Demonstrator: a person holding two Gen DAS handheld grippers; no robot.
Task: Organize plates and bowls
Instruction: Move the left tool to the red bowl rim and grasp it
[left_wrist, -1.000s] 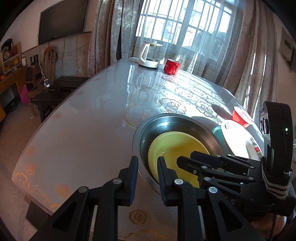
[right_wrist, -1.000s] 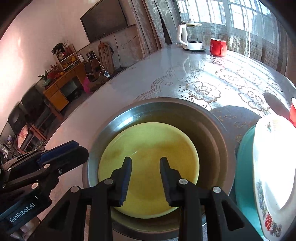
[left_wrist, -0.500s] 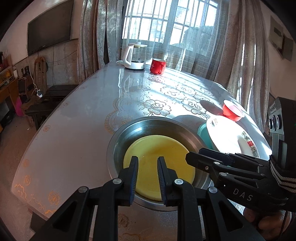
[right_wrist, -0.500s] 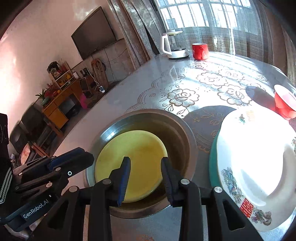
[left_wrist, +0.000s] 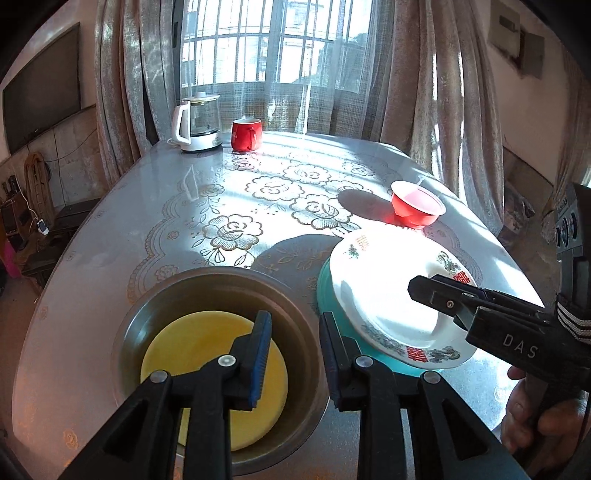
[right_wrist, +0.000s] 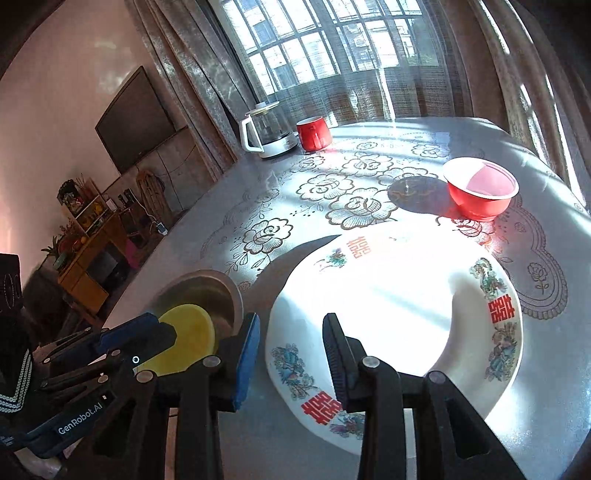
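A yellow plate (left_wrist: 207, 343) lies inside a steel basin (left_wrist: 207, 288) at the table's near edge; both show in the right wrist view, plate (right_wrist: 192, 328) and basin (right_wrist: 207, 288). To the right, a white patterned plate (left_wrist: 388, 291) rests on a teal plate (left_wrist: 325, 295); the white plate fills the right wrist view (right_wrist: 391, 295). A red bowl (left_wrist: 415, 208) stands behind them (right_wrist: 480, 188). My left gripper (left_wrist: 295, 354) is open and empty above the basin's right rim. My right gripper (right_wrist: 291, 354) is open and empty over the white plate's near-left rim.
A glass kettle (left_wrist: 197, 123) and a red mug (left_wrist: 246, 134) stand at the table's far end by the curtained window. The table (left_wrist: 258, 192) has a floral cover. Chairs and a cabinet stand on the left beyond the table edge.
Both grippers have swung right: the left from over the yellow plate to the basin's right rim, the right from the basin to the white plate. Both stay open.
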